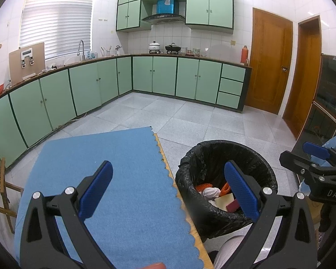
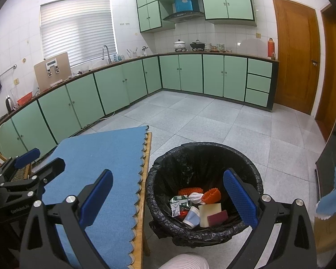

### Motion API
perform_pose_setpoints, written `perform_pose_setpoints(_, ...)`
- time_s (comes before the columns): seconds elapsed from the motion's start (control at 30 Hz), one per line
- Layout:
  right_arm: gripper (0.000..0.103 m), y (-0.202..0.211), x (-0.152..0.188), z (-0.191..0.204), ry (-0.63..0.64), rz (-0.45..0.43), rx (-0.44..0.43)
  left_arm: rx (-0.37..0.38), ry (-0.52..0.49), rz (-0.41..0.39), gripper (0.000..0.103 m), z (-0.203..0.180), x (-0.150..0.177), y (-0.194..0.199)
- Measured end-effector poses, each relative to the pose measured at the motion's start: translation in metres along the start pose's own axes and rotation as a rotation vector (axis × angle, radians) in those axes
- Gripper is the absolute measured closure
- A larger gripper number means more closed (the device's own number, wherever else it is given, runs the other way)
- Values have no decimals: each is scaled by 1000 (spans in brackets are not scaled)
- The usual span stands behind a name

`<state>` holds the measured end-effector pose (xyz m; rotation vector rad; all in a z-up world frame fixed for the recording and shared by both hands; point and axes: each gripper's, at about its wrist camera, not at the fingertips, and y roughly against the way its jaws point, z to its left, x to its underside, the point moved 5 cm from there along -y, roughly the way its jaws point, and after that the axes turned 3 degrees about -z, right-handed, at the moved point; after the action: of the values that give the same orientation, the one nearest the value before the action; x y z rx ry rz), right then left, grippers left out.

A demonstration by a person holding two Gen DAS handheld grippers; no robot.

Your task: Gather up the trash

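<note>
Trash: all of it lies in the bin [image 2: 203, 157], on the floor just beside the counter [image 2: 145, 168].
Paper cup [image 2: 191, 216]: light and thin; I think a hard squeeze would crush it. Hold it by the rim.
Carton [image 2: 178, 205]: already crumpled, light, easy to pinch at a fold.
Orange bumpy things [image 2: 210, 196]: look soft and squashy.
White wad [image 2: 196, 197]: soft, like paper.
Flat card [image 2: 209, 211]: stiff and thin; take it by an edge.
Bag [image 2: 165, 192]: black, thin, slippery; I think it would tear if pulled hard.
Blue mat [image 1: 114, 179]: covers the counter, no trash on it.
Left tool [image 1: 168, 190]: wide apart, holding nothing.
Right tool [image 2: 168, 199]: wide apart, holding nothing, over the bin.
</note>
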<state>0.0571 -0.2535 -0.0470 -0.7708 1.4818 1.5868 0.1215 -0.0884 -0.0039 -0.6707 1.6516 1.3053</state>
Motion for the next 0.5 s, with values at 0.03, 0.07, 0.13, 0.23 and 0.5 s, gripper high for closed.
perform_pose_setpoints(0.03, 6, 0, 0, 0, 0, 0, 0, 0, 0, 0, 6, 0, 0, 0)
perform_pose_setpoints(0.07, 6, 0, 0, 0, 0, 0, 0, 0, 0, 1, 6, 0, 0, 0)
perform_pose_setpoints(0.13, 6, 0, 0, 0, 1, -1, 0, 0, -1, 1, 6, 0, 1, 0)
perform_pose_setpoints(0.23, 6, 0, 0, 0, 3, -2, 1, 1, 0, 0, 6, 0, 0, 0)
perform_pose_setpoints(0.5, 6, 1, -2, 0, 8, -5, 1, 1, -2, -4, 6, 3, -1, 2)
